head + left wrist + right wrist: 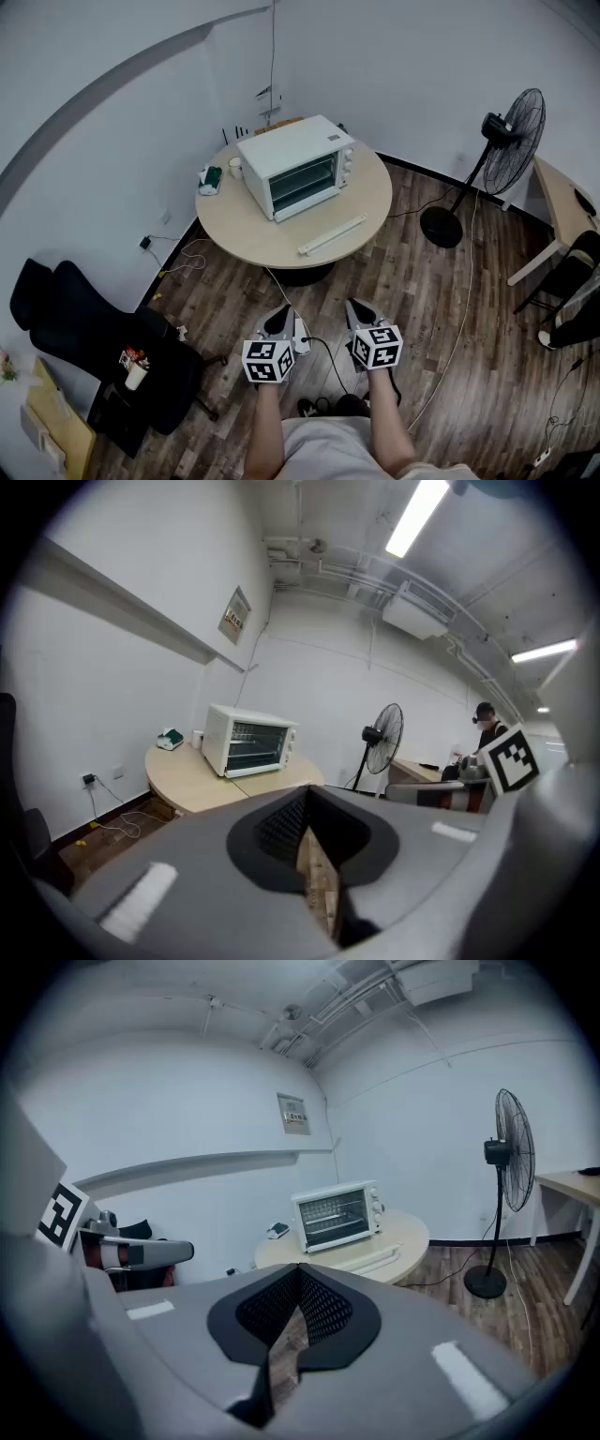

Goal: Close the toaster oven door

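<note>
A white toaster oven (pixel 295 164) stands on the round wooden table (pixel 272 239), a good way ahead of me. Its glass door looks upright against the front. The left gripper view shows the oven (pixel 248 741) small and far off, and so does the right gripper view (pixel 336 1215). My left gripper (pixel 279 314) and right gripper (pixel 360 309) hang side by side over the wood floor, short of the table. In both, the jaws are shut with nothing between them (pixel 307 810) (pixel 298 1277).
A long white bar (pixel 331 234) lies on the table in front of the oven; a green-white item (pixel 210 178) and a cup (pixel 234 167) sit to its left. A standing fan (pixel 511 150) and a desk (pixel 562 202) are at right, a black chair (pixel 84 328) at left. Cables cross the floor.
</note>
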Motion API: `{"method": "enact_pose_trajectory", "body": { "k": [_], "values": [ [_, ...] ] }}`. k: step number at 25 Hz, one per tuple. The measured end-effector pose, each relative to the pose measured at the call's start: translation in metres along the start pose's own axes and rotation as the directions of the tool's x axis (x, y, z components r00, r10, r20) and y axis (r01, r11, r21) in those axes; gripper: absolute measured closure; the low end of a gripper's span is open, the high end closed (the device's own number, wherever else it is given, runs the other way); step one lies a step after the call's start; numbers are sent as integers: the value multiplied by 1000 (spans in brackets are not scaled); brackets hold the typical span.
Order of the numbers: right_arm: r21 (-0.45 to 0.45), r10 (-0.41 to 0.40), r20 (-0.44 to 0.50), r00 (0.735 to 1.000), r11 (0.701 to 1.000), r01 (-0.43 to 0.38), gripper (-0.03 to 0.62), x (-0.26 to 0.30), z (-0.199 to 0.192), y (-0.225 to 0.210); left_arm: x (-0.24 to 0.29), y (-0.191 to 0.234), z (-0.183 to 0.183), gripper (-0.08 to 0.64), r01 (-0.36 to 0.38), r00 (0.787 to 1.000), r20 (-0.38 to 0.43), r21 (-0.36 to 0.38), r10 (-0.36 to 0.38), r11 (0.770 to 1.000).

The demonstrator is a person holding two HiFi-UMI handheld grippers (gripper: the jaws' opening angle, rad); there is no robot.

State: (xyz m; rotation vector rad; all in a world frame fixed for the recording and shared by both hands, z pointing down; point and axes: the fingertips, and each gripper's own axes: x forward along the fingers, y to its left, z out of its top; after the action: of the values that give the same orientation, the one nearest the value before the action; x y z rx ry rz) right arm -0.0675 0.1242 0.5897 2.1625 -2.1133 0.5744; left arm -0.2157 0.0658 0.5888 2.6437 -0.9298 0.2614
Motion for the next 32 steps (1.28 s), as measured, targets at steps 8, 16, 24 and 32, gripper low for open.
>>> {"method": "enact_pose_trajectory", "body": {
  "k": [8,16,24,32],
  "values": [
    [25,2,32,999,1000,-3,592,-1,-3,9,-6,6,6,502,-9,1000,20,-11,9,1000],
    [125,61,120,991,989,-76,592,-4,-8,-15,13,-3,1,502,-11,1000,5,-13,11,1000],
    [74,104,67,992,991,-109,592,34,-1,-58,62,-5,1,502,-56,998,-22,-8,56,998],
    [16,201,31,979,979,-202,592,103,32,-93,121,17,21,502,-157,987,-25,-16,157,987]
  ]
}}
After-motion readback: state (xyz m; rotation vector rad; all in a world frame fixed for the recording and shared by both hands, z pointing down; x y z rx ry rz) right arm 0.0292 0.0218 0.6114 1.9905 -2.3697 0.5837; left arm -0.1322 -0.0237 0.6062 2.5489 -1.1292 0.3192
